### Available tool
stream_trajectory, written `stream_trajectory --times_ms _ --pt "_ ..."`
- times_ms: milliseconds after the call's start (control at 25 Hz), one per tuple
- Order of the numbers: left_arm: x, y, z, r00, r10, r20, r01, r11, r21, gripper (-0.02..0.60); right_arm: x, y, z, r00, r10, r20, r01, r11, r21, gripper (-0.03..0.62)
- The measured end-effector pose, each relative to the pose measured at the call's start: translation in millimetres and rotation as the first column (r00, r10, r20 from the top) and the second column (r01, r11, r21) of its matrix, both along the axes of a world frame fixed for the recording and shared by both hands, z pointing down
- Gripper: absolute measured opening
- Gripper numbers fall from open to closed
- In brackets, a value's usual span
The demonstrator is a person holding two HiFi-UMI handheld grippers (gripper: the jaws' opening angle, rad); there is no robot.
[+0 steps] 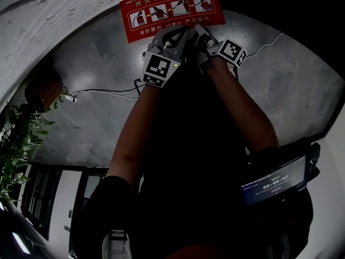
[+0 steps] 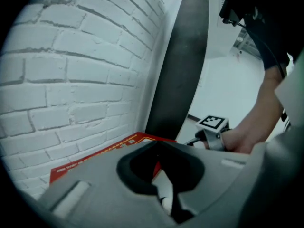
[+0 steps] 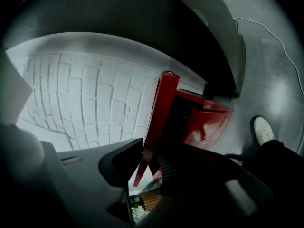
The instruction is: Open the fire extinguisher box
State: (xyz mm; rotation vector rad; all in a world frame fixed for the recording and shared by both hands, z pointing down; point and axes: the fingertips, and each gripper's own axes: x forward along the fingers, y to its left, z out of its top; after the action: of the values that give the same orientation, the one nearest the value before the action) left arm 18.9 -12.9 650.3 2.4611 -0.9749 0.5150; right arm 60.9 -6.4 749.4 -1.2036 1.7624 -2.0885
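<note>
In the head view the red fire extinguisher box lid (image 1: 170, 7), printed with instruction pictures, sits at the top with both grippers at its near edge. My left gripper (image 1: 180, 36) rests at that edge. Its own view shows the tips (image 2: 156, 146) shut together over the red lid (image 2: 104, 151), and nothing shows between them. My right gripper (image 1: 202, 34) is beside it. In the right gripper view the raised lid edge (image 3: 161, 103) runs between the jaws of the right gripper (image 3: 149, 156), which close on it above the red box body (image 3: 209, 122).
A white brick wall (image 2: 71, 70) stands behind the box, with a dark pillar (image 2: 183, 56) beside it. A cable (image 1: 108, 90) trails over the grey stone floor. A plant (image 1: 16, 139) is at the left. A timer screen (image 1: 275, 179) hangs at my waist.
</note>
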Motion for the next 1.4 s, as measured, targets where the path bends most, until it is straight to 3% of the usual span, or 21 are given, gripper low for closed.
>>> stream_trajectory --times_ms 360,560,720,1240,1400 --pt "0.0 -1.9 -21.4 1.000 -0.004 -0.024 0.005 0.997 0.071 0.000 -2.0 -7.2 -37.2 0.999 0.020 0.039 -0.024 0.994 0.108 0.098" --pt "-16.4 -29.3 -38.4 0.999 -0.022 -0.041 0.026 0.996 0.091 0.000 -13.6 -47.2 -59.4 0.997 0.068 0.023 -0.070 0.994 0.088 0.098" --pt "-20.9 -45.2 -47.4 0.999 -0.026 -0.039 0.029 0.995 0.094 0.000 -23.7 -93.3 -93.5 0.999 0.025 0.045 -0.035 0.970 0.240 0.097" --pt "-37.7 -60.6 -38.1 1.000 -0.018 0.003 0.017 0.993 0.114 0.000 -29.2 -164.6 -114.4 0.996 0.029 0.081 -0.056 0.938 0.343 0.091" --pt "-44.0 -63.0 -37.3 1.000 -0.026 0.001 0.026 0.994 0.109 0.000 -27.0 -178.1 -118.5 0.996 0.050 0.079 -0.076 0.927 0.368 0.131"
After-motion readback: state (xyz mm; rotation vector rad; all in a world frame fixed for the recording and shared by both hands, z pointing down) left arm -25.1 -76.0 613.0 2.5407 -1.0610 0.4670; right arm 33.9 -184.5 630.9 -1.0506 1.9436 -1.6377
